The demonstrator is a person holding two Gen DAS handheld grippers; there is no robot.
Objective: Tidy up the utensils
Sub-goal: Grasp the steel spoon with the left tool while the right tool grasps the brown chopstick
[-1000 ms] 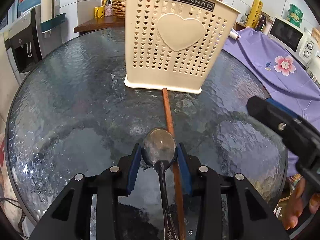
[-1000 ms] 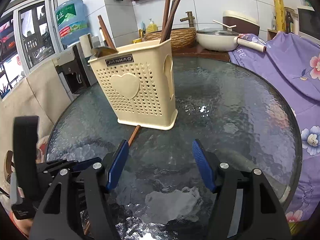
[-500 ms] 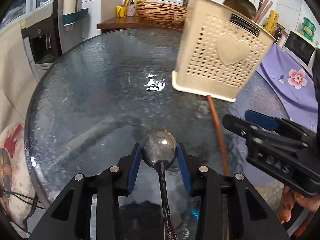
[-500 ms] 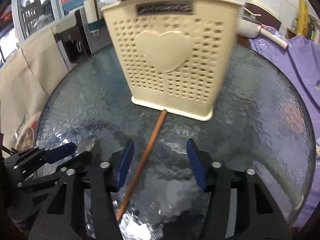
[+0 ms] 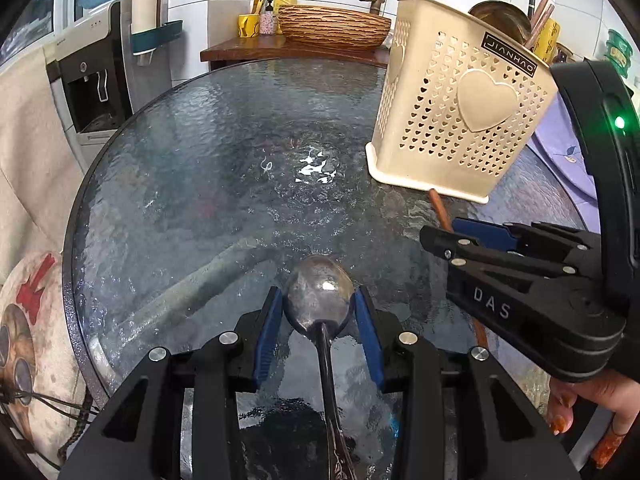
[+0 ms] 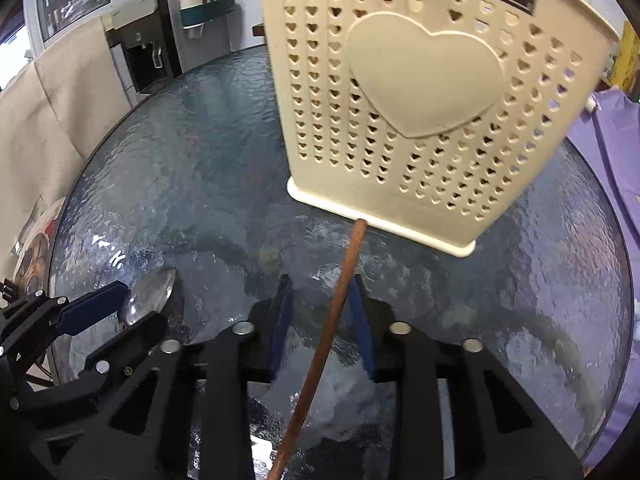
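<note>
Cream utensil holder (image 5: 460, 120) labelled JIANHAO upper right on round textured glass table (image 5: 200, 160), DAS on right gripper (image 6: 320, 312) closing around wooden chopstick (image 6: 340, 304), left gripper (image 5: 318, 312) pinching spoon (image 5: 318, 296) bottom centre, water dispenser (image 5: 92, 80) upper left.

Caddy (image 6: 404, 120) blocks ahead-right; glass table (image 5: 224, 184) left clear; grippers close together.
</note>
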